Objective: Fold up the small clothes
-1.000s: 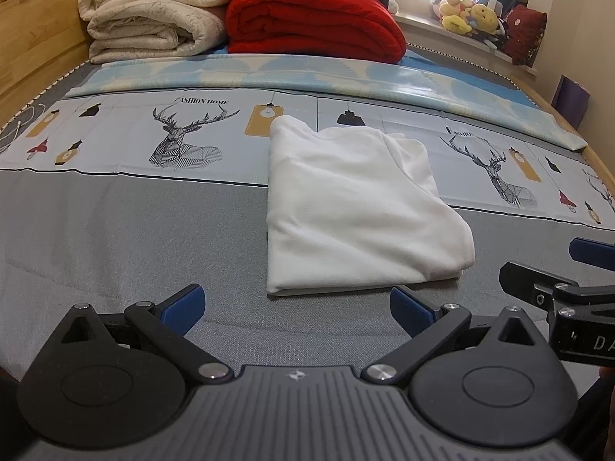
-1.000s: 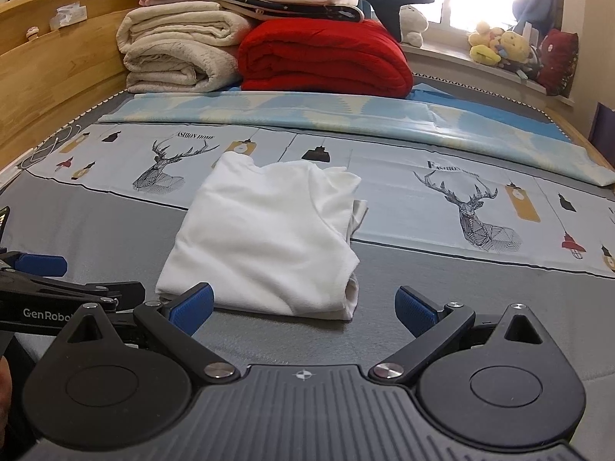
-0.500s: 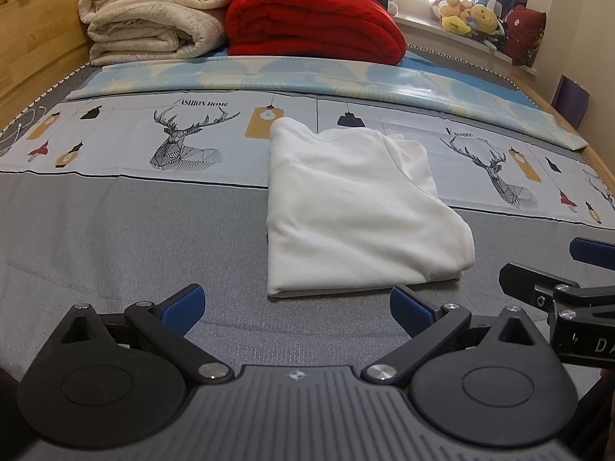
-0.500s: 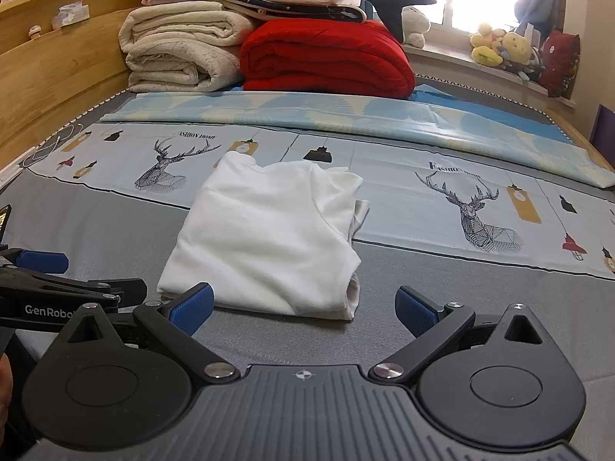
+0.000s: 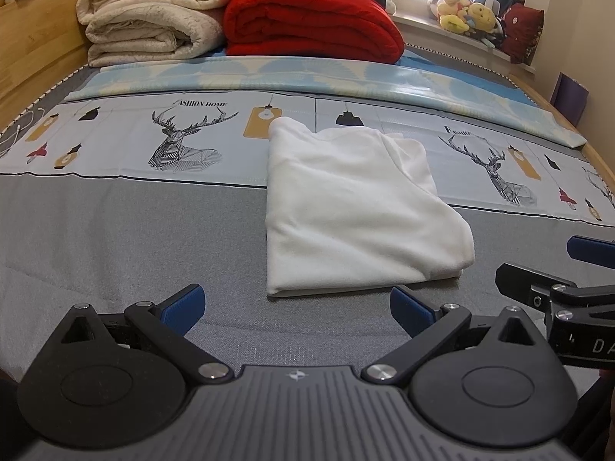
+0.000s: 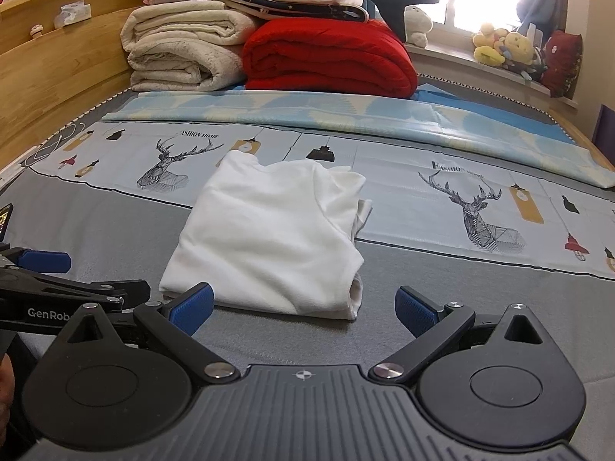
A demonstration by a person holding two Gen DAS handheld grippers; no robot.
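1. The grey bed sheet with a pale printed band of deer and lamp drawings (image 5: 115,230) fills both views. Folded cream blankets (image 5: 150,19) and a folded red quilt (image 5: 311,19) are stacked at the far end, with soft toys (image 6: 507,46) on the window ledge beyond.

2. The white soft-knit garment (image 5: 353,207) lies near the middle of the sheet, half on the grey part and half on the printed band. It is a compact, roughly rectangular packet, several layers thick at its near edge.

3. Its far right corner is less tidy: the right wrist view shows a loose flap (image 6: 359,207) poking out of the side and a rounded bulge at the near right corner.

4. The left gripper (image 5: 296,305) sits just short of the garment's near edge, its blue-padded jaws spread wide and holding nothing.

5. The right gripper (image 6: 303,305) is likewise spread wide and empty. One pad lies just in front of the garment's near left corner, the other out over bare sheet.

6. Judged from this, the folding looks finished or nearly so. The next move would be either a last tuck of the stray flap or setting the packet aside, which calls for gripping all layers at once so it does not fall open.
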